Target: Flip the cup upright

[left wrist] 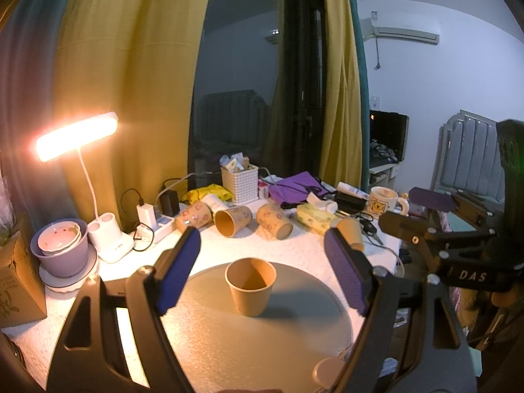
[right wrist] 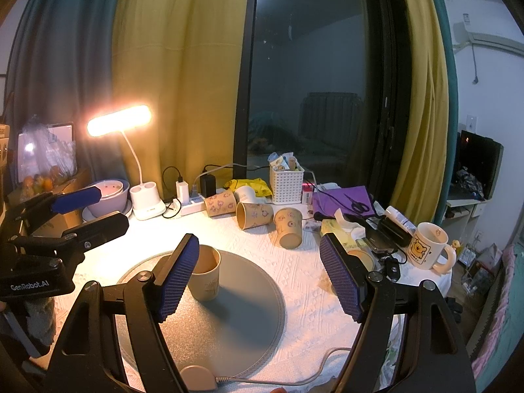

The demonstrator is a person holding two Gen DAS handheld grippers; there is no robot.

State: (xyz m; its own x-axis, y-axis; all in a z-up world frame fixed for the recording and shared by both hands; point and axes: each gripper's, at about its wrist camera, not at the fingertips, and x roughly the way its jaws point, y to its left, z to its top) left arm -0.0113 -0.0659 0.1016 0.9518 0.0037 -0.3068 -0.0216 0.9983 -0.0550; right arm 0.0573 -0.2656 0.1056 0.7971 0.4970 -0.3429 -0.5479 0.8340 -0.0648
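Note:
A brown paper cup (left wrist: pixel 251 286) stands upright, mouth up, on a round grey mat (left wrist: pixel 288 337). My left gripper (left wrist: pixel 262 273) is open around it without touching, one blue pad on each side. In the right wrist view the same cup (right wrist: pixel 207 275) stands on the mat (right wrist: pixel 242 321), partly hidden behind my right gripper's left pad. My right gripper (right wrist: pixel 258 276) is open and empty, to the right of the cup. The left gripper also shows in the right wrist view (right wrist: pixel 85 209), open, at the left edge. The right gripper also shows in the left wrist view (left wrist: pixel 422 213), open.
Three patterned paper cups (right wrist: pixel 255 217) lie on their sides behind the mat. A lit desk lamp (right wrist: pixel 131 150), stacked bowls (right wrist: pixel 109 196), a power strip, a white basket (right wrist: pixel 286 181), a bear mug (right wrist: pixel 427 250) and clutter line the back. A cable (right wrist: pixel 308 376) crosses the front.

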